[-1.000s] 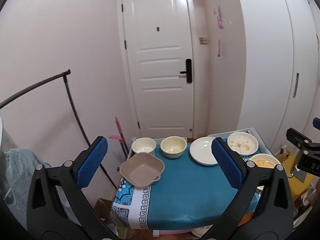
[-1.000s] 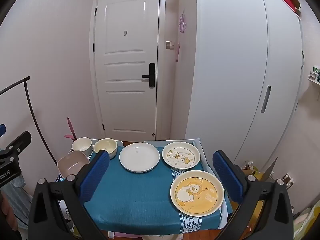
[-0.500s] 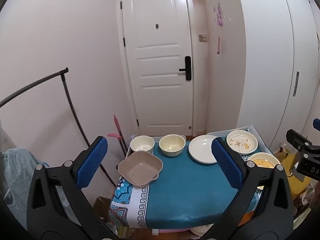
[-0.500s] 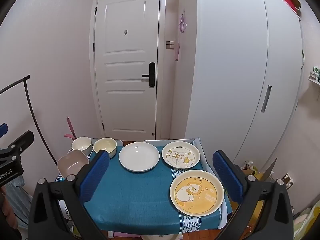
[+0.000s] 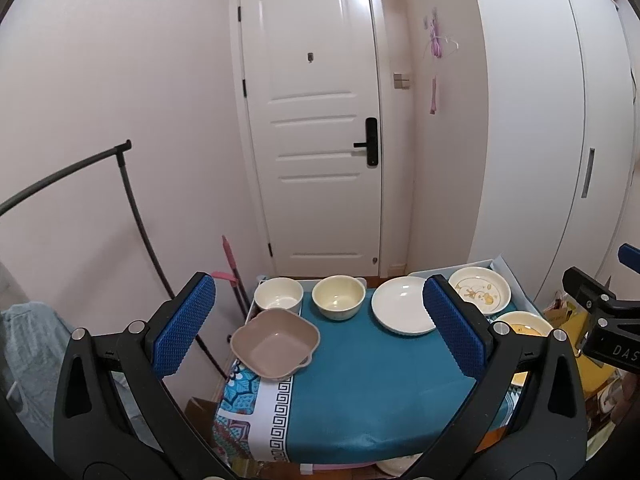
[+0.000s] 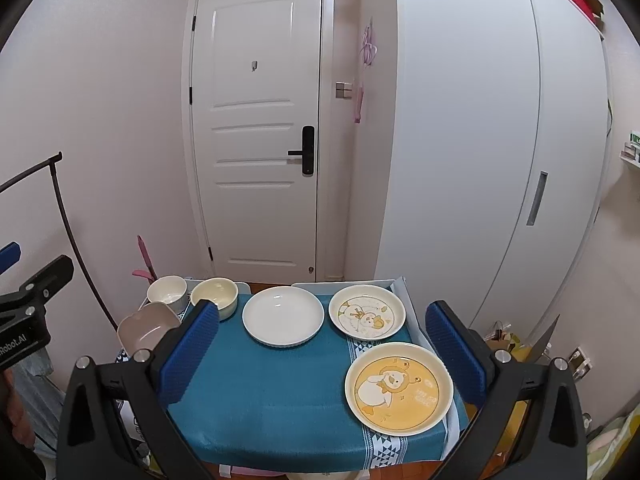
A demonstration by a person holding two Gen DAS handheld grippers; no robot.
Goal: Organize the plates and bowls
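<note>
We see the left gripper (image 5: 320, 326) with its jaws spread wide and nothing between them; the blue pads (image 5: 184, 326) frame the table from above and short of it. The square taupe bowl (image 5: 275, 345) lies nearest, at the table's left edge, with a white bowl (image 5: 278, 295) and a cream bowl (image 5: 338, 297) behind it along the far edge. The right gripper (image 6: 322, 354) is likewise wide open and empty, held back from the table. Between its pads we find the plain white plate (image 6: 283, 315), the duck plate (image 6: 367, 317) to its right, and the yellow duck plate (image 6: 399, 388) closest.

The right view shows that yellow plate whole; in the left view a finger hides most of it. Each view catches the other gripper at its margin.

The dishes rest on a teal cloth (image 6: 264, 392) over a small table. Behind stand a white door (image 5: 316, 120), a wardrobe (image 6: 480, 140) and a black rail (image 5: 72, 172).
</note>
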